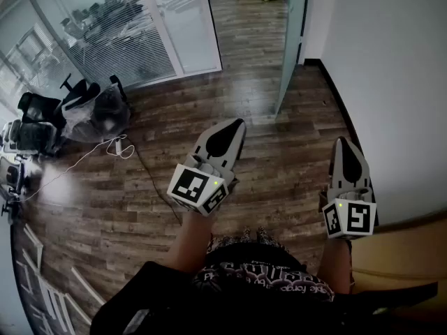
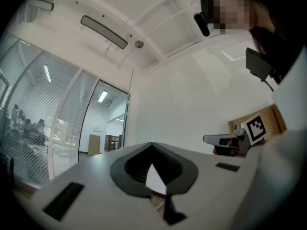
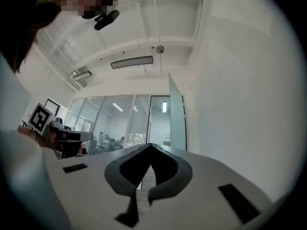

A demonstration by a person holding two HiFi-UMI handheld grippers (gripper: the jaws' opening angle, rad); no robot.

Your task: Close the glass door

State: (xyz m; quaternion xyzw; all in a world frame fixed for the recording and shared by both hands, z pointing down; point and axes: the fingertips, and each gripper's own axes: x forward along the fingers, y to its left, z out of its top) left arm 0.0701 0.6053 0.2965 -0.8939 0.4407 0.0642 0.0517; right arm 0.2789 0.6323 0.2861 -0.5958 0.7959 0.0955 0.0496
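Looking down on a dark wooden floor [image 1: 265,166], with a white wall [image 1: 398,82] on the right and a glass partition [image 1: 133,40] on the left. Facing the glass door [image 1: 293,33], swung open between them, well ahead of both grippers. Seeing black office chairs [image 1: 42,121] clustered far left. Holding left gripper [image 1: 239,122] and right gripper [image 1: 341,140] closed, empty, touching nothing.

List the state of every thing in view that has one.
glass door, open, swung wide.
left gripper, jaws together, holding nothing.
right gripper, jaws together, holding nothing.
blinds, lowered.
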